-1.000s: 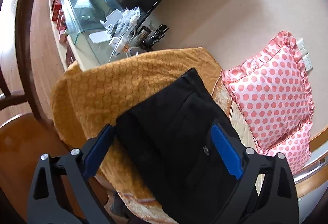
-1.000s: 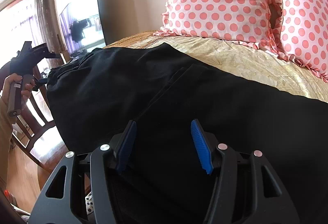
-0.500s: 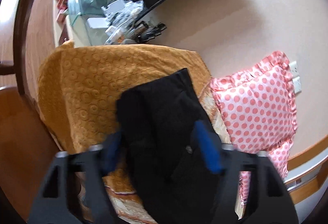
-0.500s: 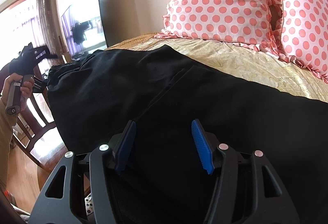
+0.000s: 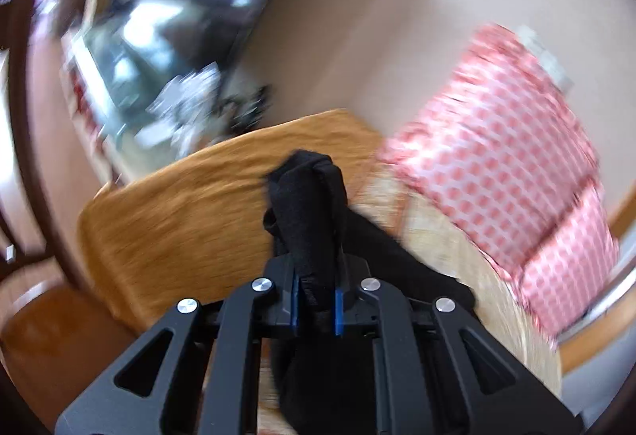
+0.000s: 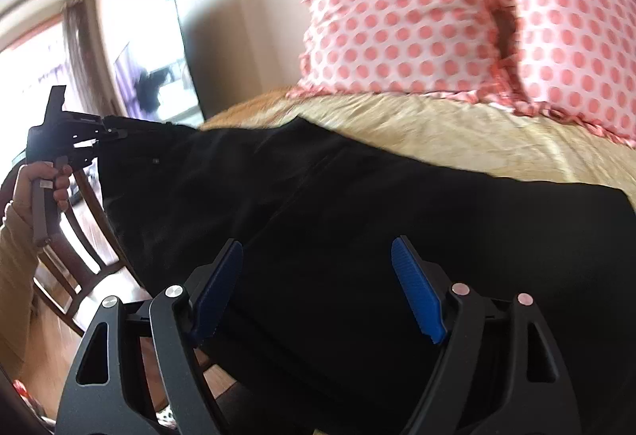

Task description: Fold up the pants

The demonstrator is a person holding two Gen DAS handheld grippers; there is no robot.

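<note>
Left gripper (image 5: 314,309), item one: we clamp its jaws on a bunched end of the black pants (image 6: 357,220), spread across the bed (image 6: 457,133), ready to lift for folding, our right gripper (image 6: 318,290) gaping unladen above them.

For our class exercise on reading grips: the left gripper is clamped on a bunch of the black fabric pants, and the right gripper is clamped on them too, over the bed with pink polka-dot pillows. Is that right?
Not quite. The right gripper is open, its blue pads spread wide above the black fabric pants, as the right wrist view shows. The left gripper is indeed clamped on a bunch of them, and the pink polka-dot pillows are there.
</note>
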